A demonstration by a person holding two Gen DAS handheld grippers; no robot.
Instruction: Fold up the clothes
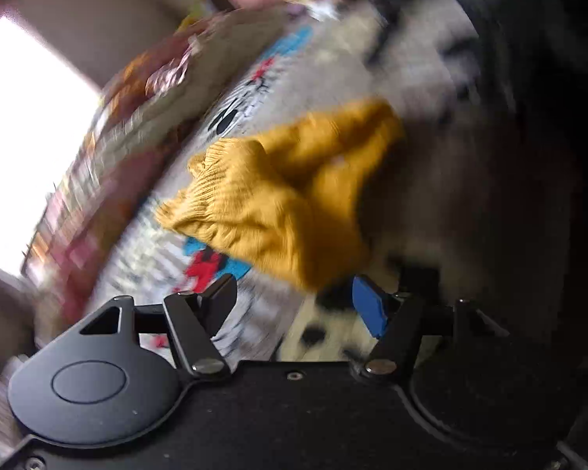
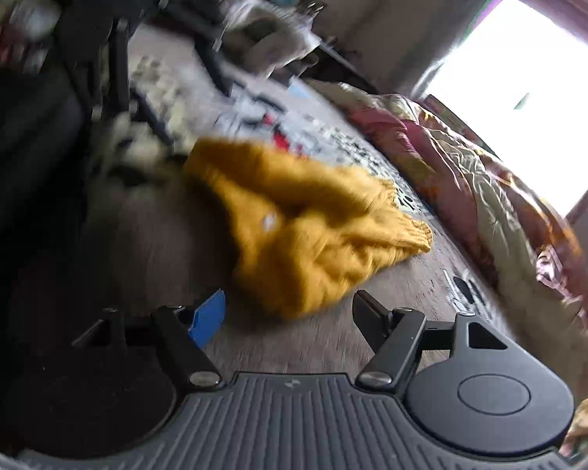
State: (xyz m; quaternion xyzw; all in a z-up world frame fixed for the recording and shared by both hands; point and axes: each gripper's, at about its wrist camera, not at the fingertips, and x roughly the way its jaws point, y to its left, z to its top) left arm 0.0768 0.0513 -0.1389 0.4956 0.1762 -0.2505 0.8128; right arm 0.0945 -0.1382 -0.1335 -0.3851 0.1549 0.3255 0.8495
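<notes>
Yellow knit garment [image 1: 290,199] crumpled on bed [image 2: 156,235], beside patterned sheet [image 1: 231,113]. Left gripper [image 1: 294,301] and right gripper [image 2: 290,309] both spread apart, empty, near garment. Step likely: approach. Next: grab edges, spread flat.

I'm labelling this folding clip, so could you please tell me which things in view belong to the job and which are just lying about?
Part of the job:
- yellow knit garment, crumpled on the bed
- left gripper, open, holding nothing
- right gripper, open, holding nothing

Just lying about:
- cartoon-print bedsheet
- floral quilt bunched along the bed's edge
- bright window
</notes>
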